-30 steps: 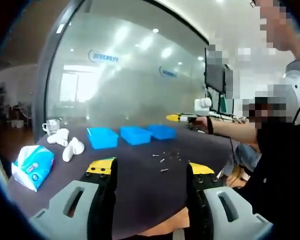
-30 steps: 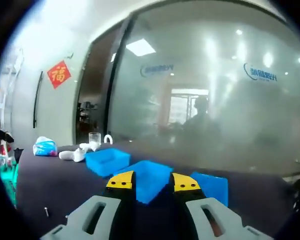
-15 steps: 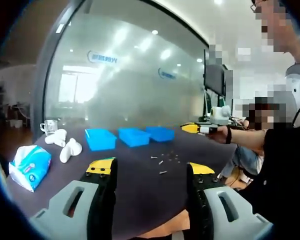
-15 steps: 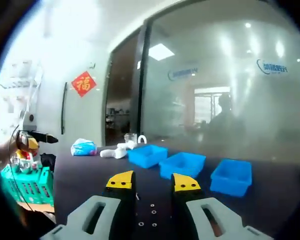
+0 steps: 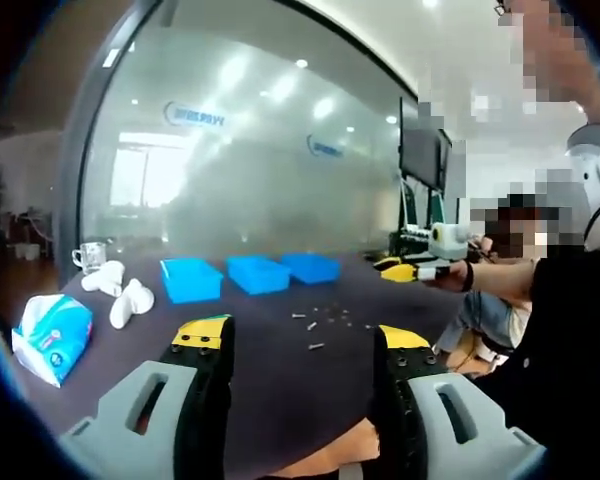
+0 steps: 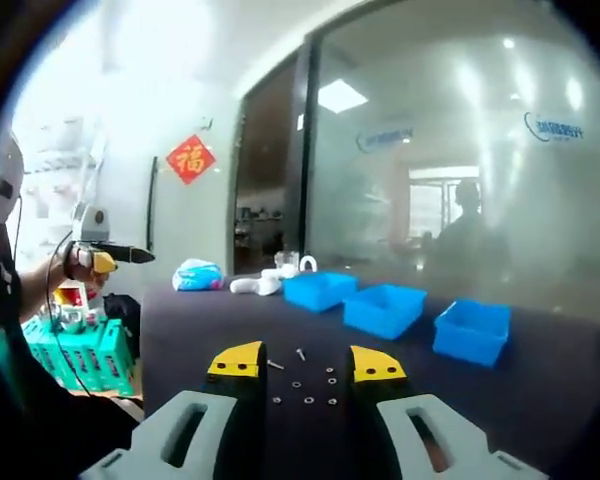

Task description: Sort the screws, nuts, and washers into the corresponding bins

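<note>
Three shallow blue plastic bins (image 5: 254, 274) stand in a row on the dark worktop (image 5: 280, 380), near the frosted glass wall (image 5: 240, 170); the right gripper view has the same row (image 6: 385, 305) to the right of centre. Loose small metal screws, nuts and washers (image 5: 320, 322) lie scattered on the bare worktop in front of the bins, apart from them, and in the right gripper view they sit just beyond that gripper's jaw tips (image 6: 305, 385). The left gripper (image 5: 300, 345) hangs above the near edge of the worktop with its yellow-tipped jaws spread wide and nothing between them. The right gripper (image 6: 305, 362) has its jaws parted too, released and empty; in the left gripper view it shows at the right, held in a person's hand (image 5: 450, 275). At the left end of the worktop lie a blue and white tissue pack (image 5: 50, 338), some white rounded objects (image 5: 120, 295) and a clear glass cup (image 5: 88, 256).
</note>
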The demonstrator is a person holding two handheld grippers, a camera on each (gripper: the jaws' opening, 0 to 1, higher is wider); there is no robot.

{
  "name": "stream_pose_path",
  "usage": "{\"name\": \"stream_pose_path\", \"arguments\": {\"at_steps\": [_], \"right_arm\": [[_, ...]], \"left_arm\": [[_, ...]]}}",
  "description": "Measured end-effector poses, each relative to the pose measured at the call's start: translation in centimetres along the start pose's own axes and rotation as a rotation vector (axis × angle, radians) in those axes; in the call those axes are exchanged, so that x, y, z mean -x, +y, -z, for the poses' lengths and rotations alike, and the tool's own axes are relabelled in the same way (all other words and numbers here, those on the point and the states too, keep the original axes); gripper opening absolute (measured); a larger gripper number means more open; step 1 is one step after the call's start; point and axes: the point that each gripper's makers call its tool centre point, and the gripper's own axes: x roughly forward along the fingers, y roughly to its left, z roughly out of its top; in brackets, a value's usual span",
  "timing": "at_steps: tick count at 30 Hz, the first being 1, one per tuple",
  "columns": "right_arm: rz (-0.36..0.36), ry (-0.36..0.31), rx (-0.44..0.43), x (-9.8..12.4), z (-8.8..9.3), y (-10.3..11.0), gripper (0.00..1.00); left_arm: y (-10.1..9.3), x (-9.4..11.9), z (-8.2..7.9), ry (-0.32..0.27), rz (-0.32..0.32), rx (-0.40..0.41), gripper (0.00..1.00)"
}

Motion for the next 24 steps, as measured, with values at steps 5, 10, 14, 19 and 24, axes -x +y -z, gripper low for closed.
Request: {"name": "stream_pose_path", "arguments": {"at_steps": [5, 10, 14, 19, 24], "right_arm": [[-0.045, 0.026, 0.037, 0.6, 0.5, 0.9, 0.29], [-0.107, 0.047, 0.058, 0.8, 0.7, 1.8, 0.29], [-0.151, 0.084, 0.087, 0.2, 0.9, 2.3, 0.3], [-0.223, 0.137, 0.08, -0.8, 0.9, 3.6, 0.29], [-0.323, 0.232, 0.116, -1.8, 1.3, 5.5, 0.29]], "left_arm": [[-0.6, 0.0, -0.1, 0.006, 0.012, -0.012, 0.54], [-1.1, 0.0, 0.0, 0.016, 0.025, -0.02, 0.54], [-1.2, 0.0, 0.1, 0.022, 0.03, -0.024, 0.54], [-1.3, 0.0, 0.2, 0.025, 0.034, -0.025, 0.54], [-1.3, 0.0, 0.6, 0.031, 0.033, -0.017, 0.54]]}}
